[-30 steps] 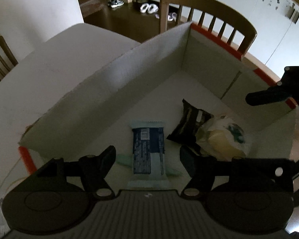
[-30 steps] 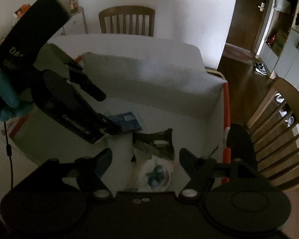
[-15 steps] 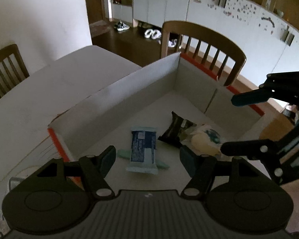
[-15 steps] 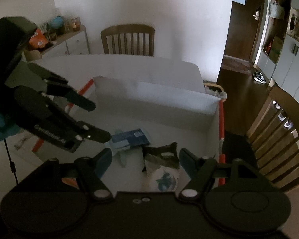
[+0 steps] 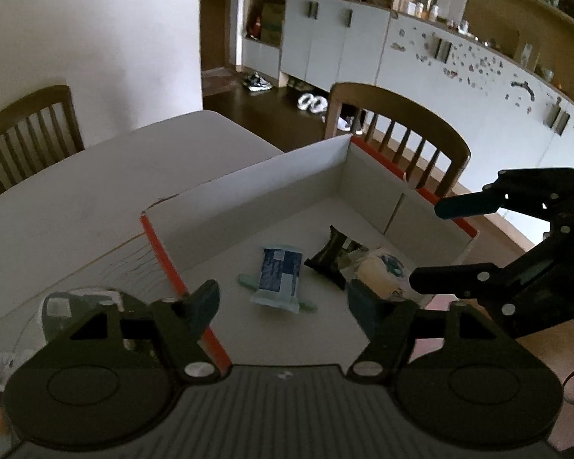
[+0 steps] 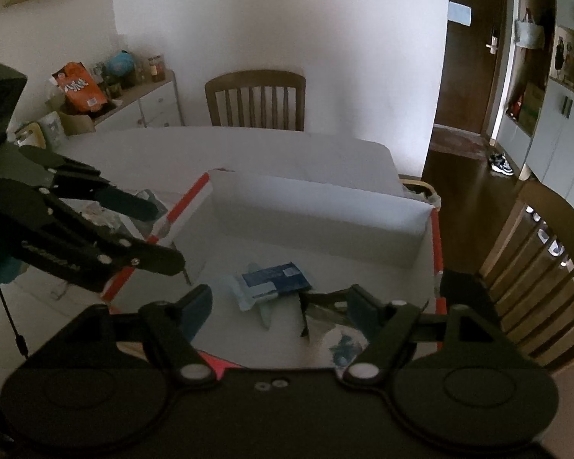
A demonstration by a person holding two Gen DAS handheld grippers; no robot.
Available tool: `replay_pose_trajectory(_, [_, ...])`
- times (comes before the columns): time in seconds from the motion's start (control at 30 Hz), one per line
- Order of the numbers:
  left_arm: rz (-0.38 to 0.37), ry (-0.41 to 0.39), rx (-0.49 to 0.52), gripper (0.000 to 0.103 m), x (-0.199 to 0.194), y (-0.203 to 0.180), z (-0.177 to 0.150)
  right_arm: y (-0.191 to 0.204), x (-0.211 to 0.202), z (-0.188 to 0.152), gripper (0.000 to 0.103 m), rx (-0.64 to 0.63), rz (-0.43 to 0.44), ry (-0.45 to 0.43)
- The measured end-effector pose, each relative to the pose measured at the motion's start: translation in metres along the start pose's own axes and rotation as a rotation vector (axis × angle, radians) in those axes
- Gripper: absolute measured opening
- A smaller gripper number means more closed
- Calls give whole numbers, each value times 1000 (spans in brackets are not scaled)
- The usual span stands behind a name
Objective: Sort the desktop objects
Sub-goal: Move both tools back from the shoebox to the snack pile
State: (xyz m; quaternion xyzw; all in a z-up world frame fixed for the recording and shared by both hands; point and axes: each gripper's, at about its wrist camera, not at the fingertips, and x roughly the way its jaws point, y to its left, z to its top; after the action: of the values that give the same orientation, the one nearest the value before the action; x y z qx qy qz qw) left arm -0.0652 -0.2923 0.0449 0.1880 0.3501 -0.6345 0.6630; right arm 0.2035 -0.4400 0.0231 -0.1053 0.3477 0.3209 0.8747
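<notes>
Both tongs have lifted; box (image 5: 271, 183) holds three packets, perhaps snacks.

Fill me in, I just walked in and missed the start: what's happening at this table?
A person holds two handheld grippers over a white cardboard box with red edges on the table, sorting desktop objects. Three items lie inside: a blue-labelled packet, a dark wrapper and a pale round packet. The left gripper and right gripper hold nothing, and their jaws have just been opening. More clutter sits on the table outside the box.
</notes>
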Motion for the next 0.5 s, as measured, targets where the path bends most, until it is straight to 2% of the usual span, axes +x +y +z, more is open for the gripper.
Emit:
replay_pose_trajectory(0.3, [11,-67,-40,88,-33,5,-21,18,-11,1,86,12,7,-41])
replay_pose_trajectory(0.37, [14,-82,-56,92,-39,10,-26,23,-12,0,87,13,2,-45])
replay_pose_trajectory(0.43, [19,-96,-67,102,-45,15,-32,29,-13,-1,88,13,14,-47])
replay_pose_trajectory(0.5, [21,-112,-77,102,-52,22,-37,38,-14,-2,88,15,8,-49])
